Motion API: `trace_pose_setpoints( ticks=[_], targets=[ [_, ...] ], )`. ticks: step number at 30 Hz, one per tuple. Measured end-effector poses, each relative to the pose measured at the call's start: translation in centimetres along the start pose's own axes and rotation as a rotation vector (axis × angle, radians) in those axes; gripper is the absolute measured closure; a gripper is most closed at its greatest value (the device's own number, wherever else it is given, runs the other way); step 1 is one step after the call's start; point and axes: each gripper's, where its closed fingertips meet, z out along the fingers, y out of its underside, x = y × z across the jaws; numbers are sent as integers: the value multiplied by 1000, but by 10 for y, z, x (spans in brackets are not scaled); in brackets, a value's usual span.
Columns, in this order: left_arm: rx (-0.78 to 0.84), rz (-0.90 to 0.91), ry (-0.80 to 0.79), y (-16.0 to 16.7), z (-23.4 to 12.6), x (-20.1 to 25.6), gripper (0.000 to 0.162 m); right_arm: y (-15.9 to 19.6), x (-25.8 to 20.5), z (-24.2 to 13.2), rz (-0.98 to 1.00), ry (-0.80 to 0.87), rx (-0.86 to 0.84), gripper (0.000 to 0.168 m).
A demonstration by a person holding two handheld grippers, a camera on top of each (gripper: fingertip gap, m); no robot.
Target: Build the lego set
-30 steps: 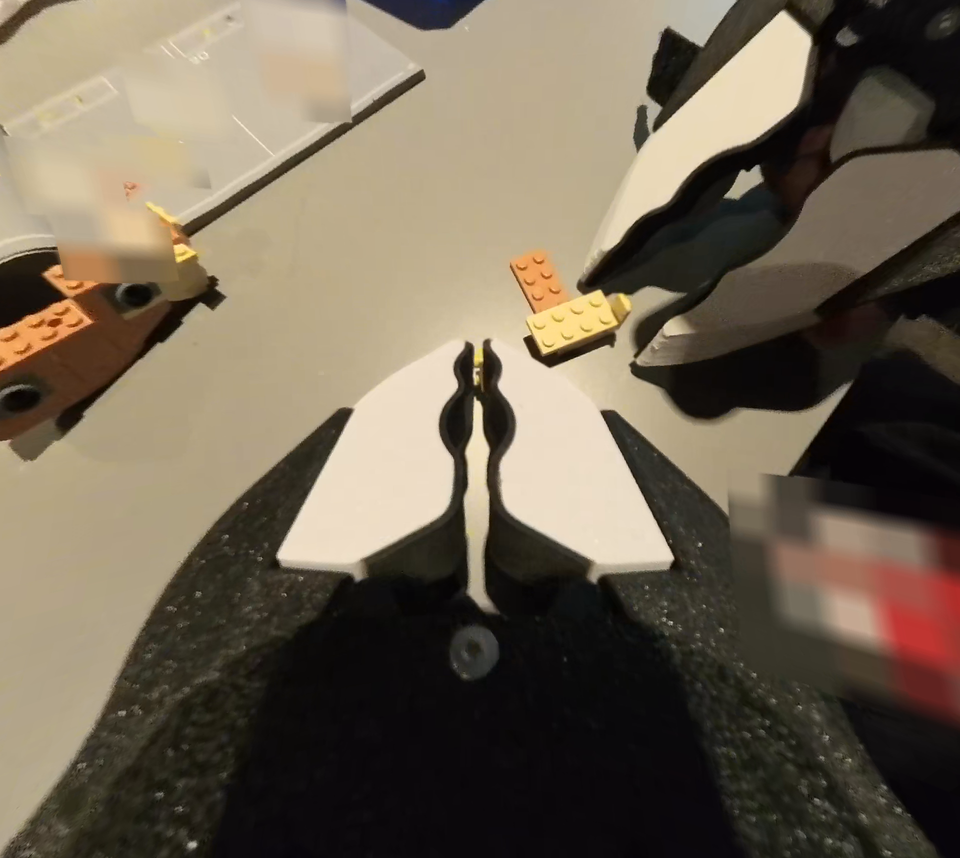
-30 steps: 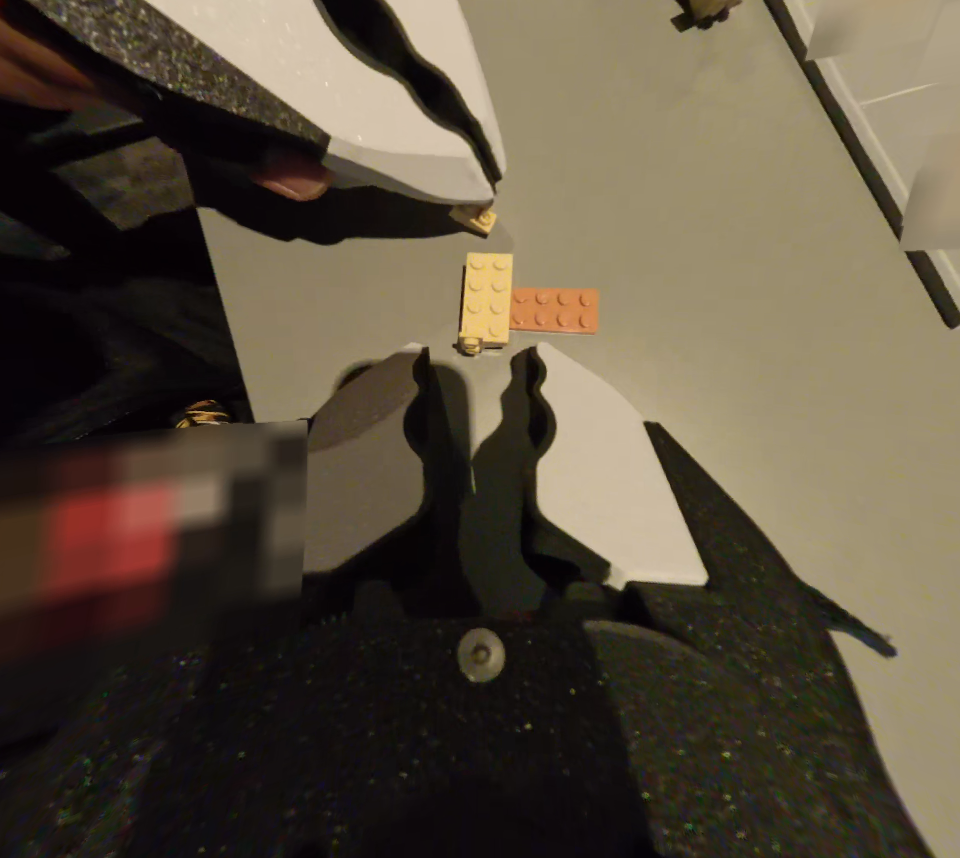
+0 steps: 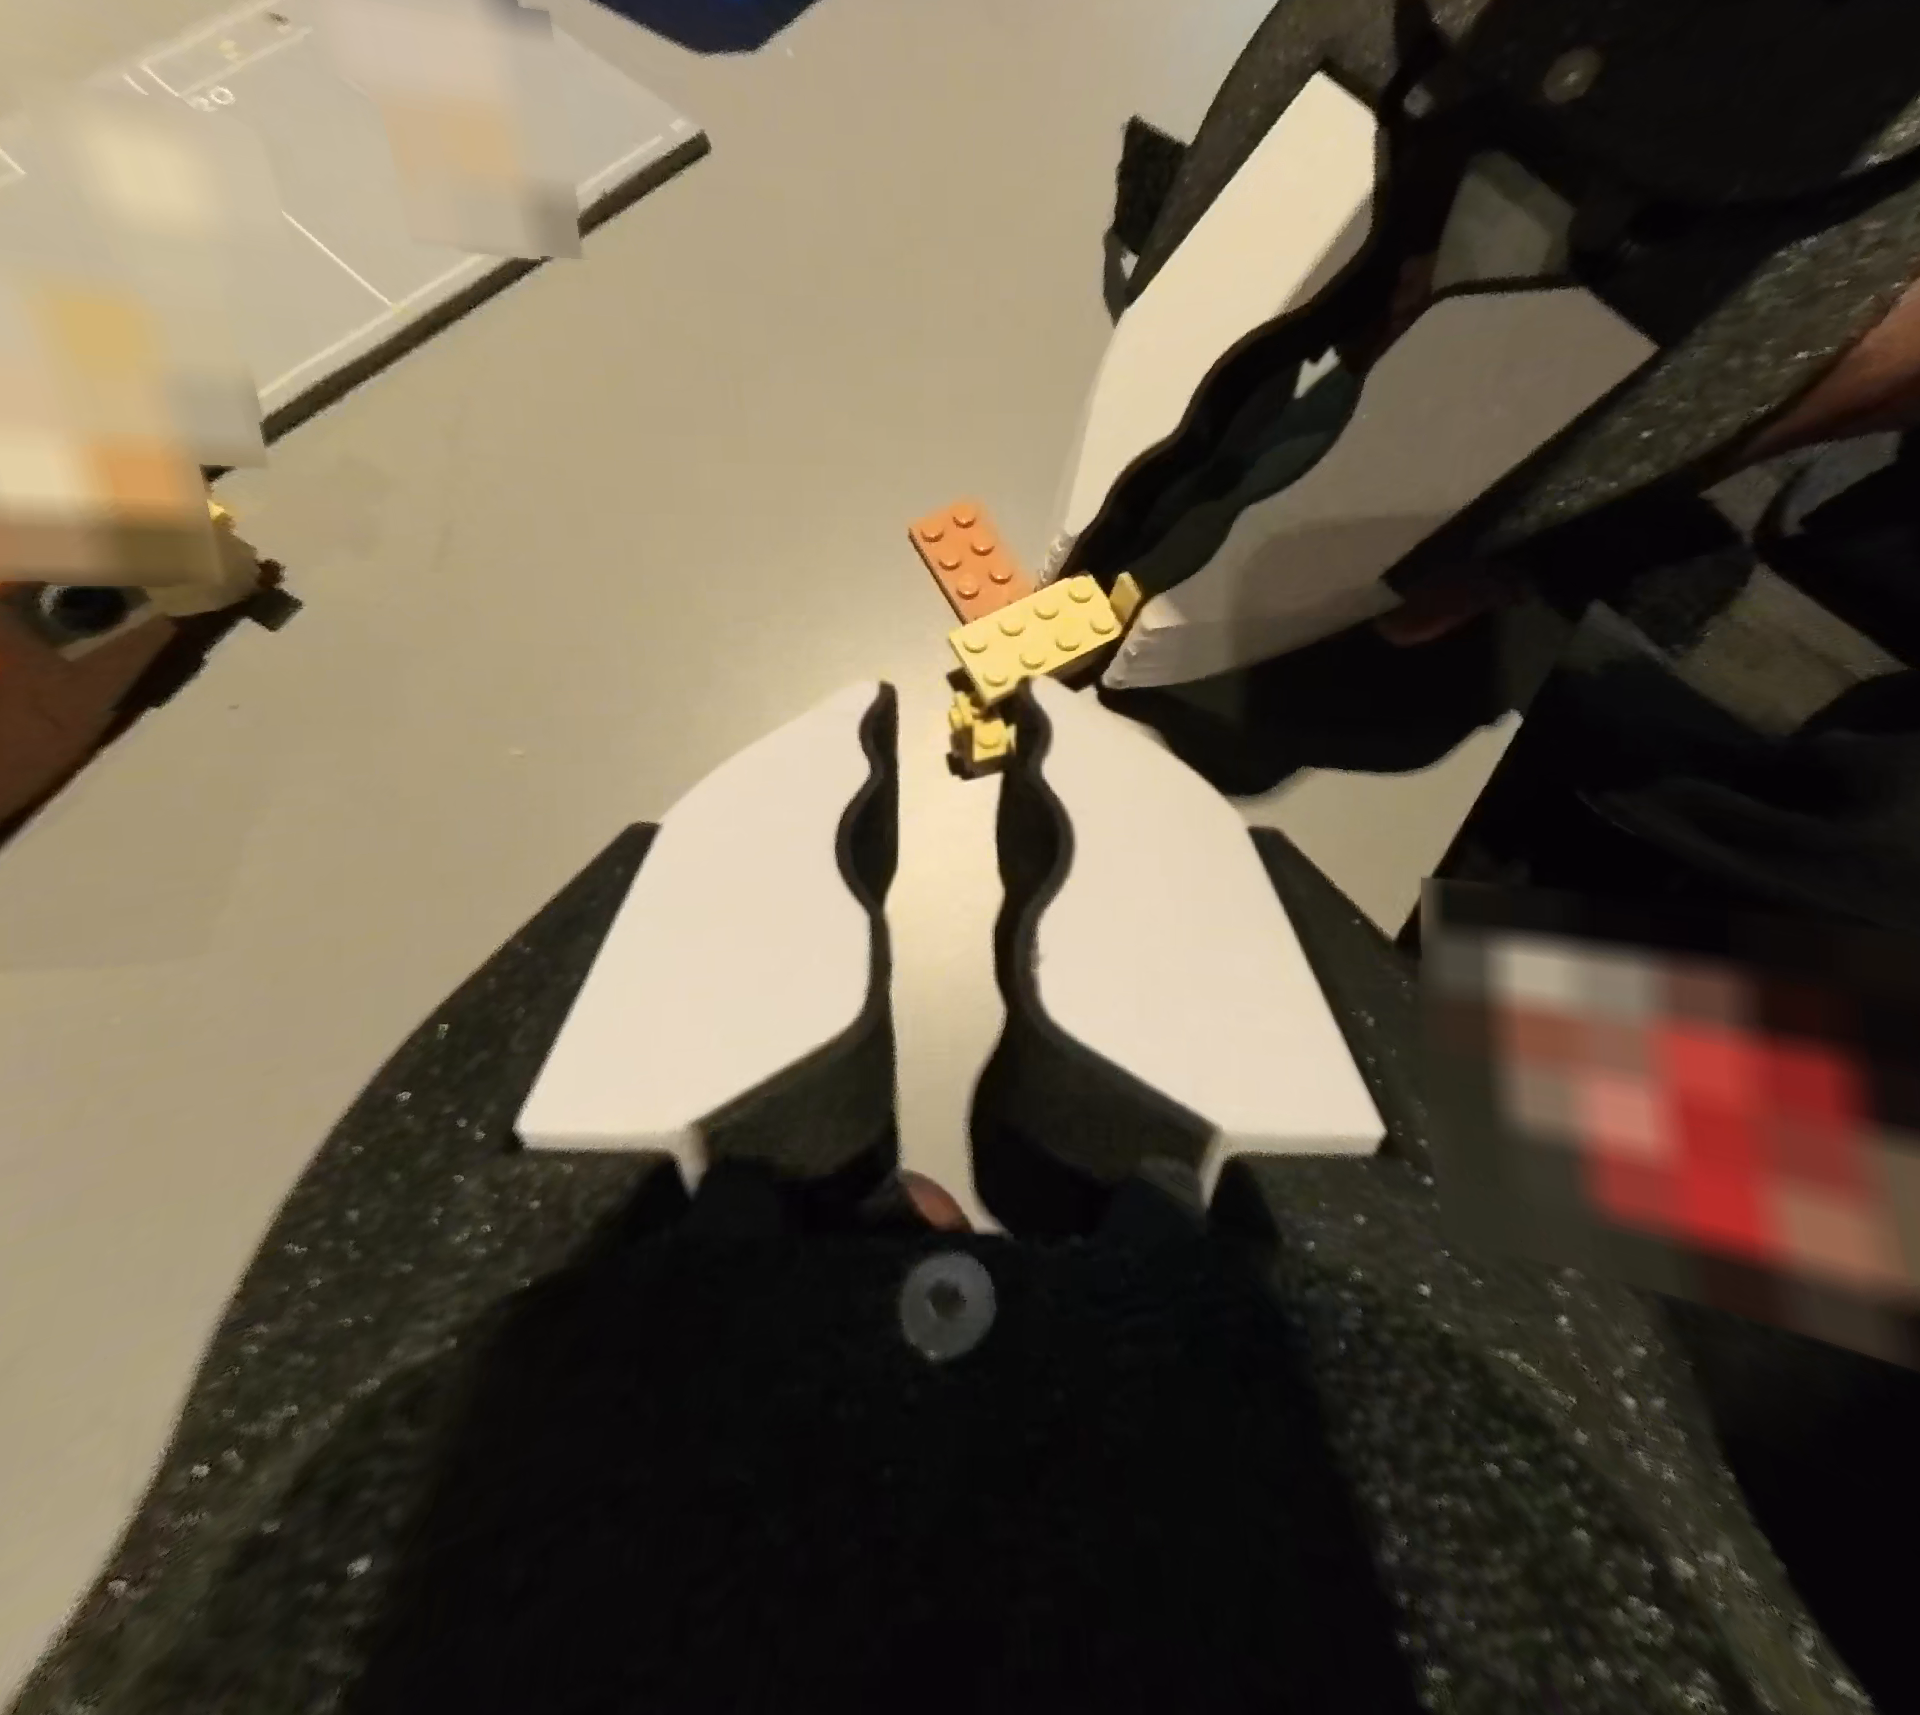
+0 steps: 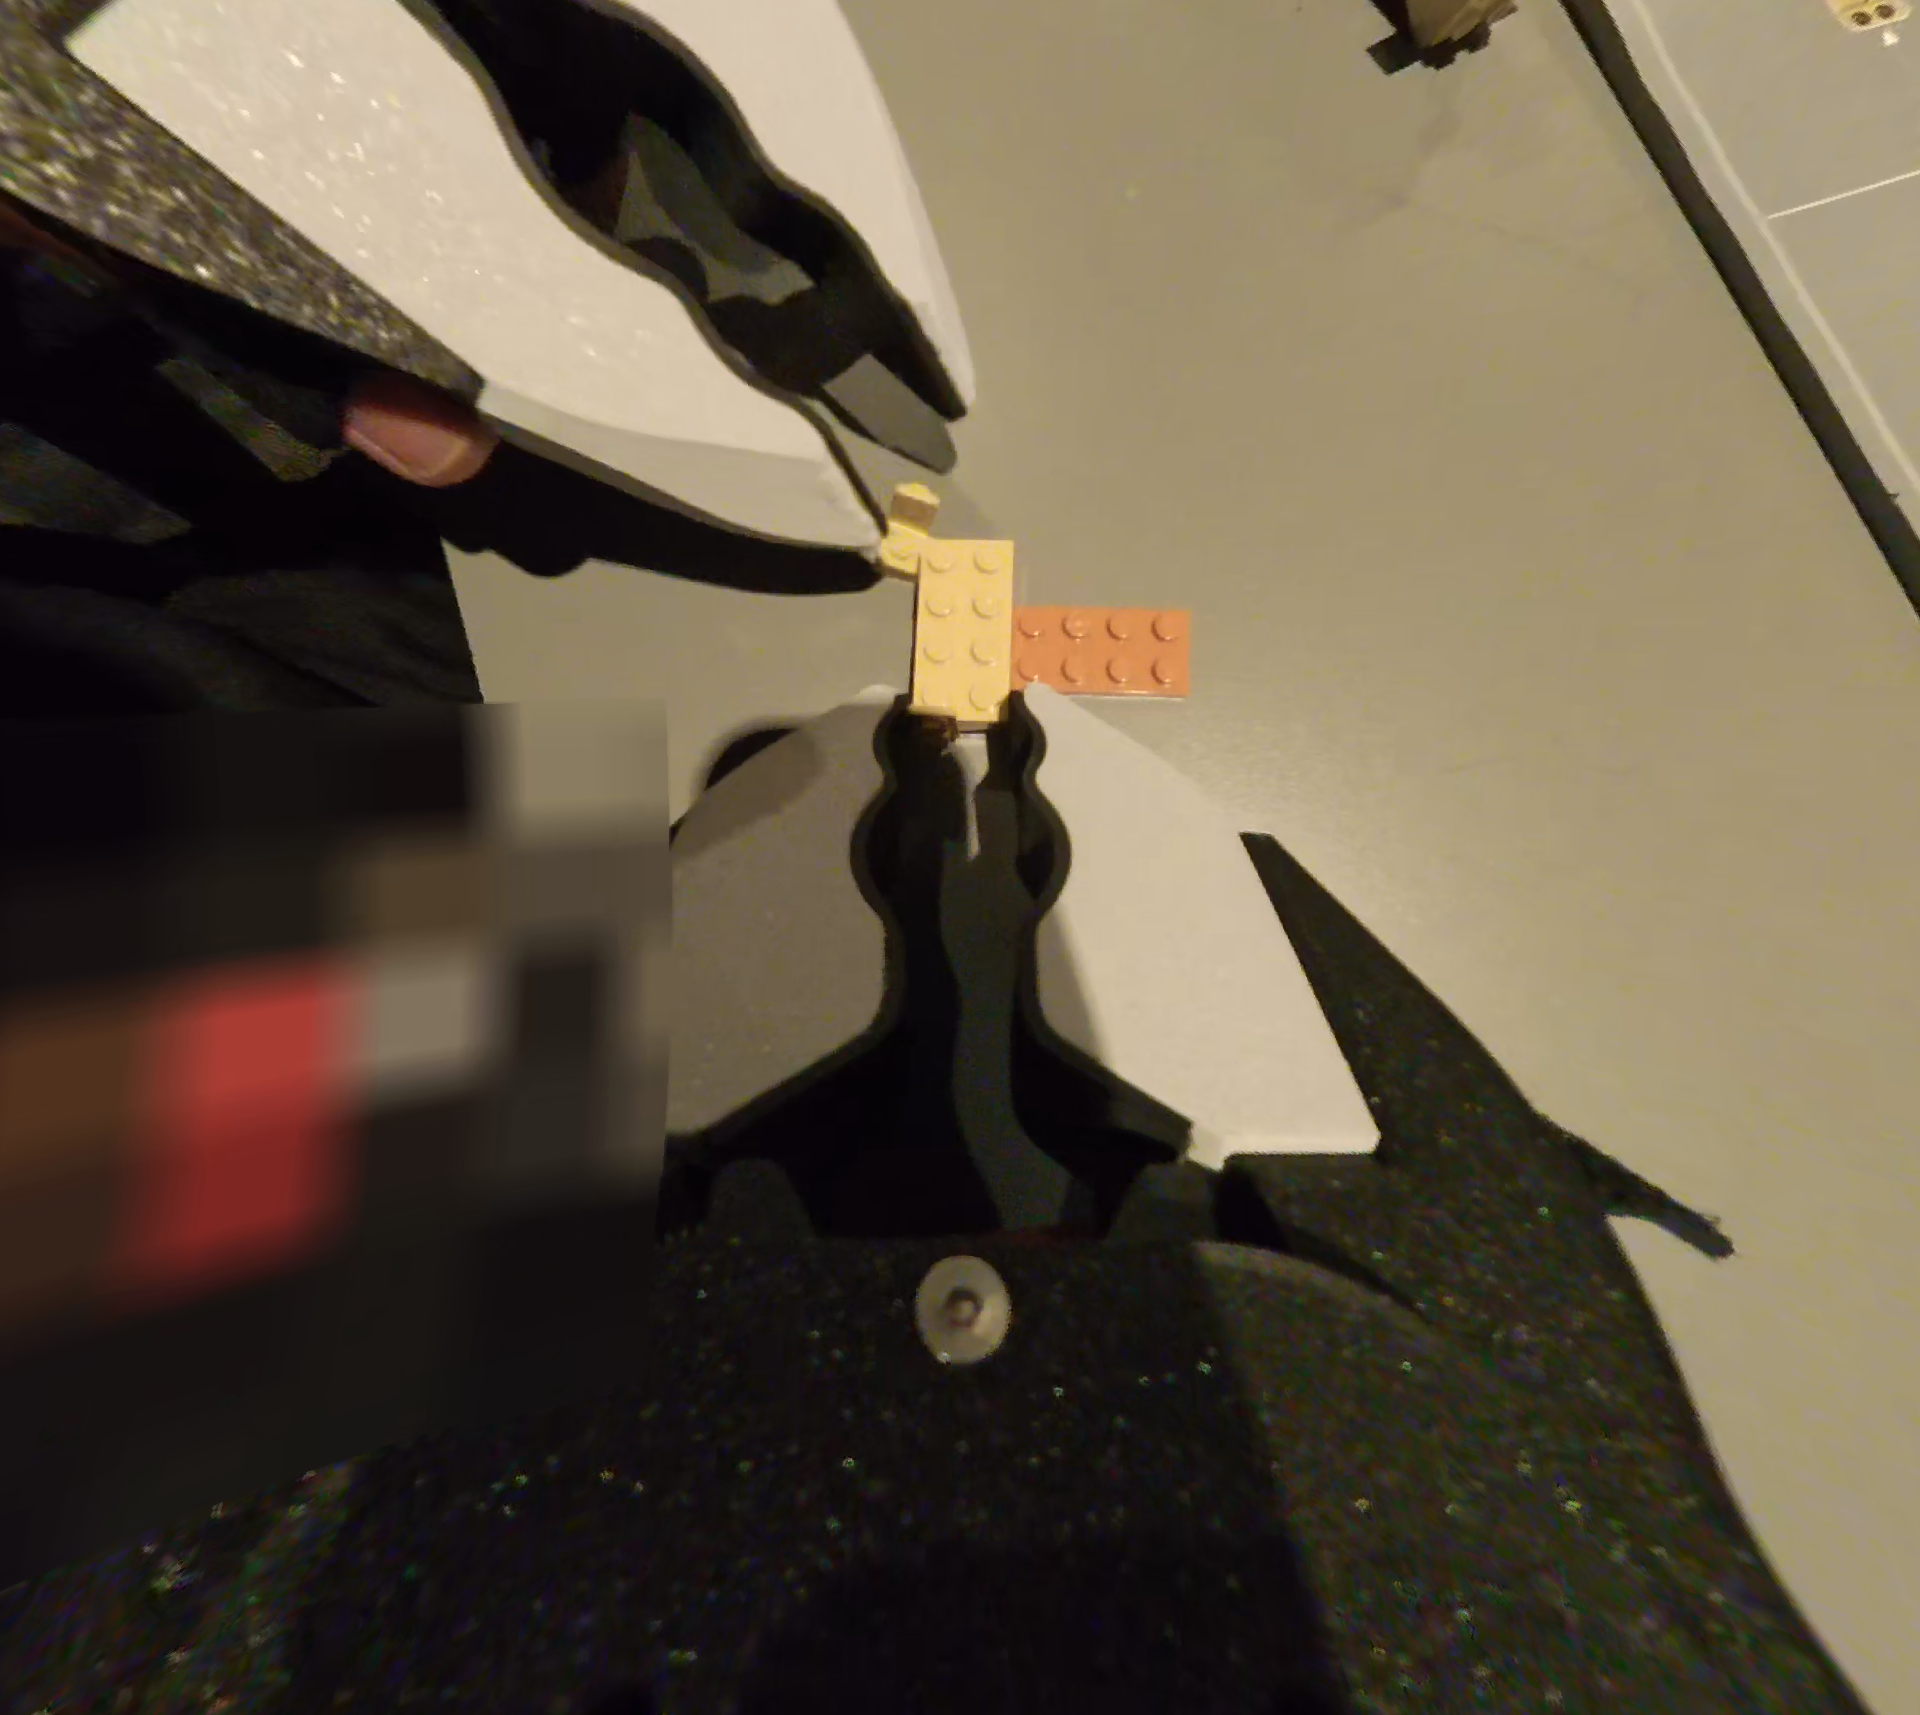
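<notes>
Right wrist view: our right tongs [image 4: 961, 715] clamp the tan plate [image 4: 964, 626]; our left tongs [image 3: 951, 720] stand released beside it on the worktop [image 3: 623, 574]

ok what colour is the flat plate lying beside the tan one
Orange-brown. The flat plate lies beside the tan plate; the right wrist view shows it best.

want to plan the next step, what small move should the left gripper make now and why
Probably back the left gripper slightly away: it is open, and the small tan piece sits at the end of the tan plate, which the right gripper brackets.
</notes>
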Motion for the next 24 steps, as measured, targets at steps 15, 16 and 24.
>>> trace_pose_setpoints(
  ticks=[15,16,24],
  targets=[
    [246,832,232,-28,-49,-28,135,1,-7,0,-47,-37,-4,150],
    [263,838,258,-34,-50,-30,133,1,-7,0,-48,-38,-4,150],
    [265,909,309,-24,-25,-29,124,1,-8,0,-49,-44,-4,151]
  ],
)
